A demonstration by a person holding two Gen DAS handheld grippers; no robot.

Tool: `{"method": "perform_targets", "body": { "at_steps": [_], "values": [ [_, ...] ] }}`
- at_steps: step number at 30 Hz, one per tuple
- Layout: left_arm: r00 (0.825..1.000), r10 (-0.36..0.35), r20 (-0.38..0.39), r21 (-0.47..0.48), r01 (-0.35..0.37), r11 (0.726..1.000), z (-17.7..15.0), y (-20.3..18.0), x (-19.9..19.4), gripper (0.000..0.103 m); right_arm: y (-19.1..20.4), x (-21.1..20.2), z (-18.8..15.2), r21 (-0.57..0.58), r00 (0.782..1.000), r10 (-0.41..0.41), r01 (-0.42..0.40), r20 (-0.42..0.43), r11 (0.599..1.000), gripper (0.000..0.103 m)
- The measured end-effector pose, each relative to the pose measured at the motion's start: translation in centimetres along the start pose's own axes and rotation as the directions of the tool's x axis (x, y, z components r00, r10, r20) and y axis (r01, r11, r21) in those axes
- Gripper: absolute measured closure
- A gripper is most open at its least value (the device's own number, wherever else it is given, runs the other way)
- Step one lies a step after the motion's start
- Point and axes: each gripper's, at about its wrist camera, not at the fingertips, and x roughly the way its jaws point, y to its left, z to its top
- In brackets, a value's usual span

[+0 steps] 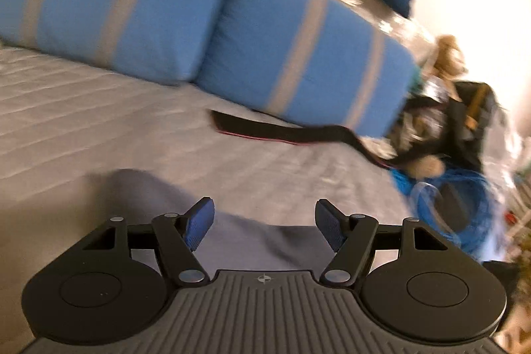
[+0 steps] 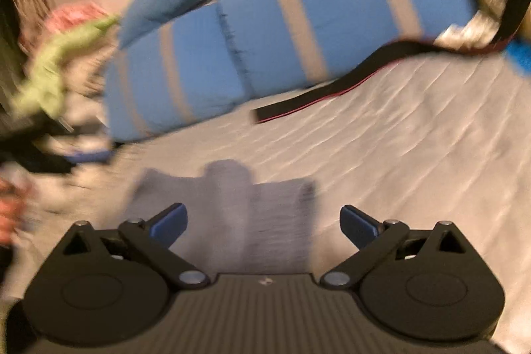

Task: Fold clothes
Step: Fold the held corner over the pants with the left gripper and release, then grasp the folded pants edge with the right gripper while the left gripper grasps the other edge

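Nearest my lenses lay the grey garment (image 2: 229,214), a small soft piece spread on the pale quilted bedspread (image 1: 99,121); in the right wrist view it sat directly ahead between my fingers, looking already doubled over on itself, though the blur kept me from telling how many layers there were; in the left wrist view only its near edge (image 1: 259,241) showed, just past the tips. My left gripper (image 1: 265,223) stood wide, its blue pads parted and holding nothing; my right gripper (image 2: 264,223) was wider yet, likewise empty, poised above the cloth rather than on it. I judged I kept both spread so that each could take an edge of the garment for a fold, and hung them side by side because the piece was narrow.

Going from left across the right wrist view: a heap of clothes (image 2: 56,62), green and pink on top, waited at the bedside, presumably the pile to be worked through; then the blue striped pillows (image 2: 265,32) along the head of the bed; then a black strap (image 2: 332,88) trailing off the pillows onto the quilt, well apart from the garment and out of my way.
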Motion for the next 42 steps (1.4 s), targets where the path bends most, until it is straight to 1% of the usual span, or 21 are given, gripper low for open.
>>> {"method": "perform_targets", "body": {
  "at_steps": [2, 5, 7, 8, 10, 12, 13, 14, 15, 16, 17, 20, 23, 30, 33, 34, 35, 36, 37, 38, 42],
  "values": [
    [0.999, 0.032, -0.002, -0.031, -0.032, 0.999, -0.5, 2.1, -0.1, 0.037, -0.4, 0.4, 0.0, 0.069, 0.996, 0.088, -0.085, -0.03, 0.994, 0.011],
    [0.998, 0.061, -0.002, -0.059, -0.061, 0.996, -1.1, 4.4, 0.1, 0.037, -0.8, 1.3, -0.1, 0.138, 0.988, 0.142, -0.132, -0.066, 0.982, 0.014],
    [0.997, 0.077, 0.017, -0.059, -0.076, 0.995, -1.7, 5.4, 0.3, 0.037, -0.7, 1.9, -0.3, 0.156, 0.985, 0.149, -0.135, -0.085, 0.978, 0.015],
    [0.997, 0.077, 0.028, -0.059, -0.075, 0.995, -2.1, 5.8, 0.2, 0.037, -0.7, 2.2, -0.3, 0.164, 0.984, 0.151, -0.134, -0.094, 0.977, 0.018],
    [0.997, 0.062, 0.056, -0.08, -0.057, 0.995, -2.7, 6.6, 0.2, 0.037, -0.4, 3.1, -0.5, 0.162, 0.981, 0.151, -0.13, -0.124, 0.978, 0.021],
    [0.996, 0.035, 0.077, -0.138, -0.024, 0.99, -3.2, 7.6, 0.5, 0.037, 0.1, 3.9, -0.8, 0.141, 0.979, 0.133, -0.112, -0.153, 0.984, 0.025],
    [0.998, 0.033, 0.06, -0.182, -0.022, 0.983, -3.2, 8.1, 0.8, 0.037, 0.3, 4.2, -1.0, 0.125, 0.978, 0.123, -0.103, -0.167, 0.987, 0.032],
    [0.998, 0.026, 0.062, -0.176, -0.015, 0.984, -3.0, 8.0, 0.7, 0.037, 0.3, 4.3, -1.1, 0.12, 0.978, 0.115, -0.095, -0.174, 0.988, 0.044],
    [0.998, 0.019, 0.064, -0.167, -0.008, 0.986, -2.8, 7.8, 0.7, 0.037, 0.3, 4.3, -1.2, 0.119, 0.978, 0.108, -0.088, -0.179, 0.989, 0.049],
    [0.998, 0.012, 0.066, -0.158, -0.001, 0.987, -2.6, 7.7, 0.7, 0.037, 0.3, 4.3, -1.2, 0.118, 0.978, 0.101, -0.08, -0.183, 0.99, 0.067],
    [0.998, 0.005, 0.069, -0.149, 0.006, 0.989, -2.4, 7.6, 0.7, 0.037, 0.3, 4.3, -1.2, 0.117, 0.978, 0.094, -0.073, -0.188, 0.99, 0.09],
    [0.997, 0.005, 0.072, -0.137, 0.005, 0.991, -2.3, 7.4, 0.6, 0.037, 0.3, 4.4, -1.4, 0.114, 0.977, 0.074, -0.051, -0.202, 0.992, 0.091],
    [0.998, -0.01, 0.057, -0.157, 0.019, 0.987, -2.6, 7.8, 0.8, 0.037, 0.1, 3.4, -1.4, 0.102, 0.98, 0.074, -0.055, -0.187, 0.993, 0.092],
    [0.998, 0.005, 0.059, -0.166, 0.005, 0.986, -2.6, 8.3, 0.8, 0.037, -0.4, 2.4, -1.0, 0.104, 0.984, 0.055, -0.038, -0.168, 0.994, 0.092],
    [0.998, 0.008, 0.06, -0.159, 0.001, 0.987, -2.5, 8.3, 0.9, 0.037, -0.6, 1.9, -1.0, 0.106, 0.987, 0.041, -0.025, -0.157, 0.994, 0.088],
    [0.998, 0.01, 0.059, -0.154, -0.001, 0.988, -2.4, 8.3, 1.0, 0.037, -0.6, 1.8, -1.0, 0.102, 0.989, 0.025, -0.011, -0.146, 0.995, 0.079],
    [0.998, 0.013, 0.057, -0.152, -0.004, 0.988, -2.4, 8.2, 1.1, 0.037, -0.6, 1.7, -0.9, 0.098, 0.991, 0.01, 0.004, -0.135, 0.995, 0.055],
    [0.998, 0.015, 0.055, -0.15, -0.006, 0.989, -2.3, 8.2, 1.3, 0.037, -0.5, 1.9, -0.7, 0.089, 0.992, 0.004, 0.007, -0.123, 0.996, 0.047],
    [0.998, 0.017, 0.053, -0.148, -0.009, 0.989, -2.3, 8.2, 1.4, 0.037, -0.2, 2.2, -0.4, 0.078, 0.994, 0.003, 0.006, -0.111, 0.997, 0.035],
    [0.999, 0.018, 0.049, -0.146, -0.011, 0.989, -2.3, 8.1, 1.5, 0.037, 0.0, 2.5, -0.1, 0.068, 0.995, 0.002, 0.005, -0.099, 0.998, 0.031],
    [0.999, 0.023, 0.032, -0.135, -0.018, 0.991, -2.4, 7.9, 2.1, 0.037, 1.0, 3.8, 1.1, 0.026, 0.999, -0.002, 0.003, -0.051, 1.0, 0.027]
  ]
}}
